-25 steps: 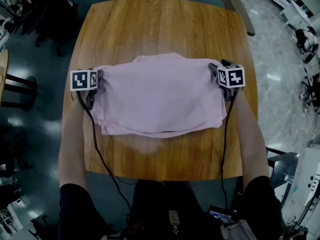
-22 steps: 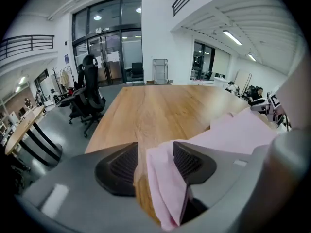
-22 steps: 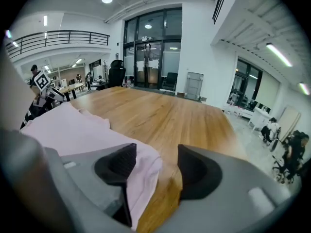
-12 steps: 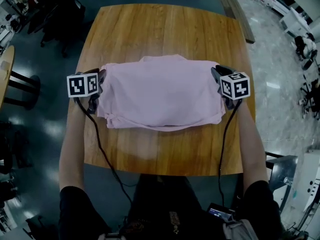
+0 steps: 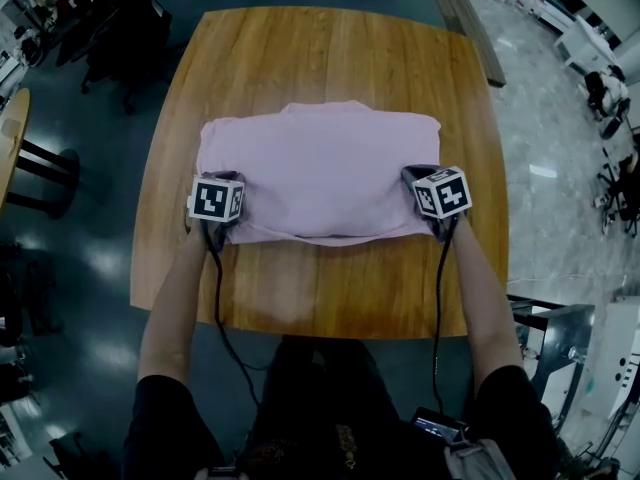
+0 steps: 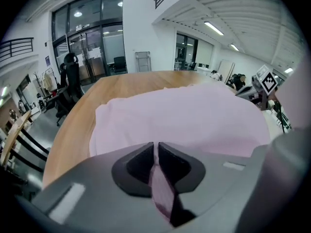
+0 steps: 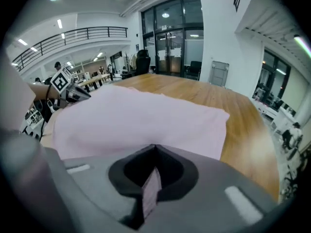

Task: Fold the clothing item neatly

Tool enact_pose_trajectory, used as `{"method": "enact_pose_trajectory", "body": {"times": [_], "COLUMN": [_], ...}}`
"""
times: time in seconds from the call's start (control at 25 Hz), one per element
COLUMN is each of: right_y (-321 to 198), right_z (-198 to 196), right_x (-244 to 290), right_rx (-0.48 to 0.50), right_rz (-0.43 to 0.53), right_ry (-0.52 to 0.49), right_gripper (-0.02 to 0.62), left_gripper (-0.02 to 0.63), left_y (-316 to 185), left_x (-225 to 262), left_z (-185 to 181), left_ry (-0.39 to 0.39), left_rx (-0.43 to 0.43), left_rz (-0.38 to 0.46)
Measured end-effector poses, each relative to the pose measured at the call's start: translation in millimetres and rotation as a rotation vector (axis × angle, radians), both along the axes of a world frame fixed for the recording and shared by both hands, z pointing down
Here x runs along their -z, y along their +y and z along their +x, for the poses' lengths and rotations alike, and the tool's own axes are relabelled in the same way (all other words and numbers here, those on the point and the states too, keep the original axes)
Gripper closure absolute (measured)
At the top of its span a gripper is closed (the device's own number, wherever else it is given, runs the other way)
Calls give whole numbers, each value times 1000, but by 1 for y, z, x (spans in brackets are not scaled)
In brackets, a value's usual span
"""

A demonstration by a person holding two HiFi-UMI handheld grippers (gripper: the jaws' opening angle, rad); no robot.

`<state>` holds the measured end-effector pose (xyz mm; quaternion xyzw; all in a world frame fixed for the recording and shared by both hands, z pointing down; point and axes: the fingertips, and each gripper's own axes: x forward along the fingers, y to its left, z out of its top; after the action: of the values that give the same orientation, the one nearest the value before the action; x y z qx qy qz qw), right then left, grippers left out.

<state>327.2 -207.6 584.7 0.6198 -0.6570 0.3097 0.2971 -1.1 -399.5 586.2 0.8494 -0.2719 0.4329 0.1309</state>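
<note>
A pink garment (image 5: 320,168) lies folded into a wide rectangle on the round-cornered wooden table (image 5: 330,58). My left gripper (image 5: 230,182) sits at its near left corner and my right gripper (image 5: 417,178) at its near right corner. Both sets of jaws have just been closing, and each now pinches a fold of the pink cloth. In the left gripper view a strip of fabric (image 6: 161,191) runs back between the shut left gripper (image 6: 156,148). The right gripper view shows the same: the right gripper (image 7: 154,153) is shut on a cloth edge (image 7: 151,191). The garment (image 7: 141,120) spreads out ahead.
Bare wood (image 5: 330,288) lies between the garment and the table's near edge. Cables (image 5: 218,308) trail from both grippers toward the person. Dark chairs (image 5: 110,18) stand off the far left corner, and a long bench (image 5: 470,18) off the far right.
Both grippers moved from the garment's left and right sides inward to its near corners. Their jaws went from open to shut on the cloth.
</note>
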Motion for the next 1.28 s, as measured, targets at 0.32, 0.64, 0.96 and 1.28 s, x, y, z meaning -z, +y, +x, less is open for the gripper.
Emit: {"method": "enact_pose_trajectory", "body": {"times": [0.32, 0.64, 0.96, 1.28], "right_y": [32, 30, 41, 55], "right_z": [-15, -5, -3, -19], "right_x": [-19, -19, 31, -13], "right_rx": [-92, -85, -124, -93], "right_rz": [3, 14, 139, 23], "right_ry": [-68, -51, -62, -45], "right_gripper": [592, 592, 592, 592], "left_gripper": [568, 568, 560, 569], "left_y": [-14, -22, 3, 27], "left_x": [-10, -11, 19, -7], "left_z": [6, 21, 4, -10], "left_ry": [-13, 20, 29, -80], "left_rx": [-43, -23, 28, -9], "left_rz": [35, 39, 94, 95]}}
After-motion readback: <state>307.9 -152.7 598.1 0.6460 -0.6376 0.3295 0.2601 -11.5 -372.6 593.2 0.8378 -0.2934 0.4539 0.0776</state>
